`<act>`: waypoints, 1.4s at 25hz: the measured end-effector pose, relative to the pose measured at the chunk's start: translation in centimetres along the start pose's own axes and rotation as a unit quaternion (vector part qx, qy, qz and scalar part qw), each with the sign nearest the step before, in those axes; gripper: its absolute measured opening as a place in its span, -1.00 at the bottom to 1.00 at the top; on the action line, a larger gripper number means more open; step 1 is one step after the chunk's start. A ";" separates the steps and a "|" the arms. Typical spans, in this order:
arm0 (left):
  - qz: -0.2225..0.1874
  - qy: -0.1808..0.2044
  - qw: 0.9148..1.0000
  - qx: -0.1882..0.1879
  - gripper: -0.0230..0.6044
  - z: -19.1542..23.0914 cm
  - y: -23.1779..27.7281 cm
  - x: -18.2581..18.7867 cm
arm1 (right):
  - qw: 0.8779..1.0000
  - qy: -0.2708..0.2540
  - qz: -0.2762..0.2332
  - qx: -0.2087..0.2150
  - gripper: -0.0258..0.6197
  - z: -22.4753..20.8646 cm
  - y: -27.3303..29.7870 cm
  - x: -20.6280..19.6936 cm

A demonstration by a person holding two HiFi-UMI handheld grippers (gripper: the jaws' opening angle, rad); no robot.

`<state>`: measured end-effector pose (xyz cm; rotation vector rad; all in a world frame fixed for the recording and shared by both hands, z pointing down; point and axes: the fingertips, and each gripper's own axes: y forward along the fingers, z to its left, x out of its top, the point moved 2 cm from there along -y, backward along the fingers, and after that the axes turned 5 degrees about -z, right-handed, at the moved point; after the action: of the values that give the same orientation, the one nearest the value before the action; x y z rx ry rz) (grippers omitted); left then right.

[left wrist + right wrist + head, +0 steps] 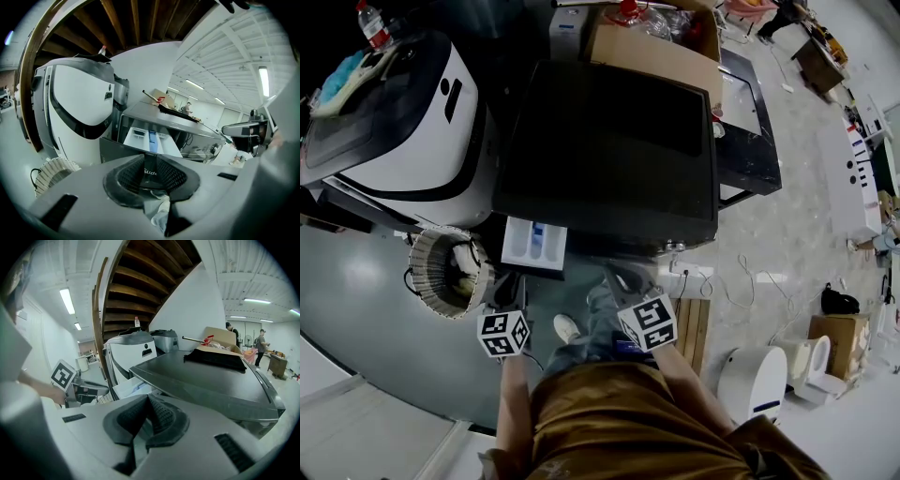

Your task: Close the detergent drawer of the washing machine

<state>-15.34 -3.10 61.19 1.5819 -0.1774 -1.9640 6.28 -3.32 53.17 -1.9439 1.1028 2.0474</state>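
Detergent drawer (534,242), out at the washing machine's (609,141) near left: likely light, stiff plastic, best pushed flat on its front. Left gripper (151,174) jaws slightly apart, right gripper (146,414) jaws together, both empty.

I see the white detergent drawer (534,243) pulled out from the dark washing machine (609,150), at its front left, compartments open upward.

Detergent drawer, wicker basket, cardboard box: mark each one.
Detergent drawer (534,246): head view, middle of the pulled-out white tray.
Wicker basket (419,270): head view, its ribbed left wall.
Cardboard box (649,54): head view, its brown near wall.
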 end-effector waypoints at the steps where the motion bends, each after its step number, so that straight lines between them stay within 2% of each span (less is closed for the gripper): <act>1: 0.000 -0.001 1.000 0.000 -0.64 0.0 0.1 0.1 | 1.000 0.000 0.000 -0.001 -0.88 -0.1 0.0 0.0; 35: 0.004 0.007 1.000 -0.009 -0.64 0.2 3.8 2.2 | 1.000 0.014 0.005 -0.017 -0.88 -2.8 1.2 0.2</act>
<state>-14.37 -7.37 61.08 1.5803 -0.1594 -1.9435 7.91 -5.86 53.77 -1.9925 1.0935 2.0637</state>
